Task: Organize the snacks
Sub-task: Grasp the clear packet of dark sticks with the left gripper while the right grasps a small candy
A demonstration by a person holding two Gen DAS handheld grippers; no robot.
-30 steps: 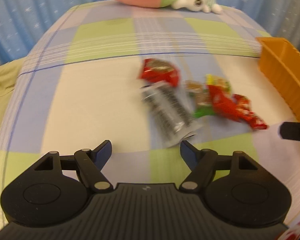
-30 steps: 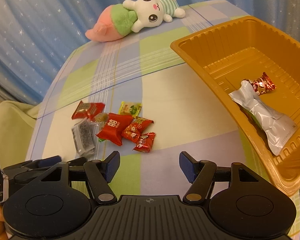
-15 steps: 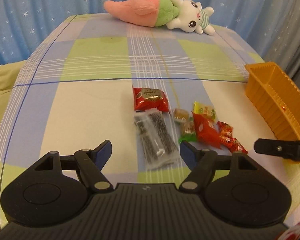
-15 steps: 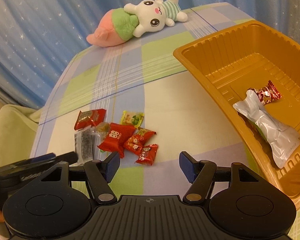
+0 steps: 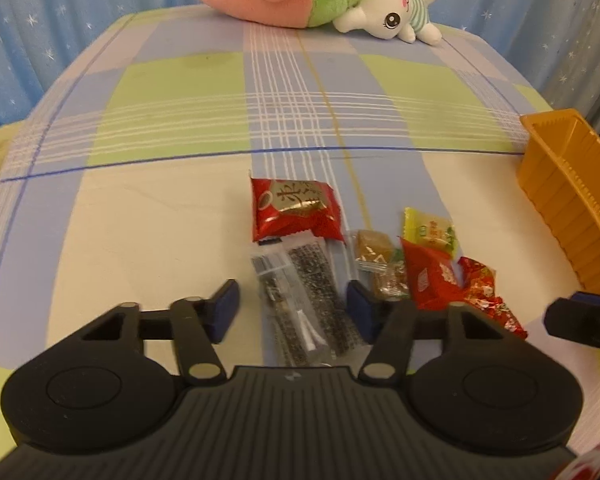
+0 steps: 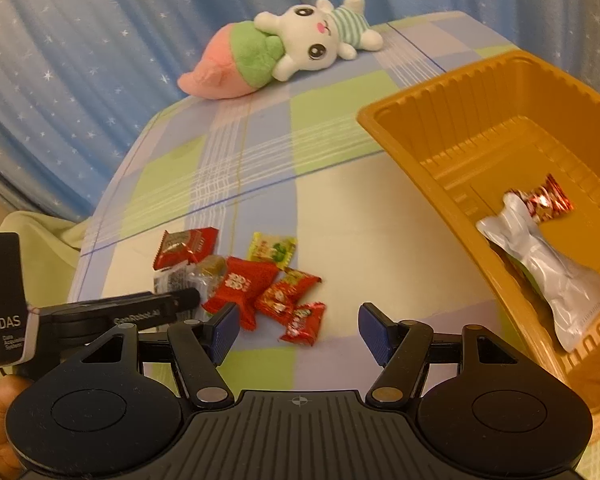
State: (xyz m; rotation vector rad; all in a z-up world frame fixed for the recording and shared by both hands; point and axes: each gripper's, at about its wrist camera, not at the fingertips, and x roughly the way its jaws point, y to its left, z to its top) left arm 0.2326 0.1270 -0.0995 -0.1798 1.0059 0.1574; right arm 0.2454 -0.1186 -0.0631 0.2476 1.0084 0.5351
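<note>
Clear packet of dark snack (image 5: 306, 296) flat on checked cloth (image 5: 160, 220), just left of the loose snack pile (image 5: 428, 272), well left of the orange tray (image 6: 440, 128). Straddled by left gripper (image 5: 292, 312), jaws closing, pads not yet pressing. Right gripper (image 6: 298, 330) agape, empty, beside tray holding silver pouch (image 6: 548, 268).

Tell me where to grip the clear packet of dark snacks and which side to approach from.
Grip the clear packet across its narrow width near the middle, coming from above: it lies flat and long, pointing away from the left gripper, whose closing jaws already straddle it. That avoids the red packet touching its far end.
</note>
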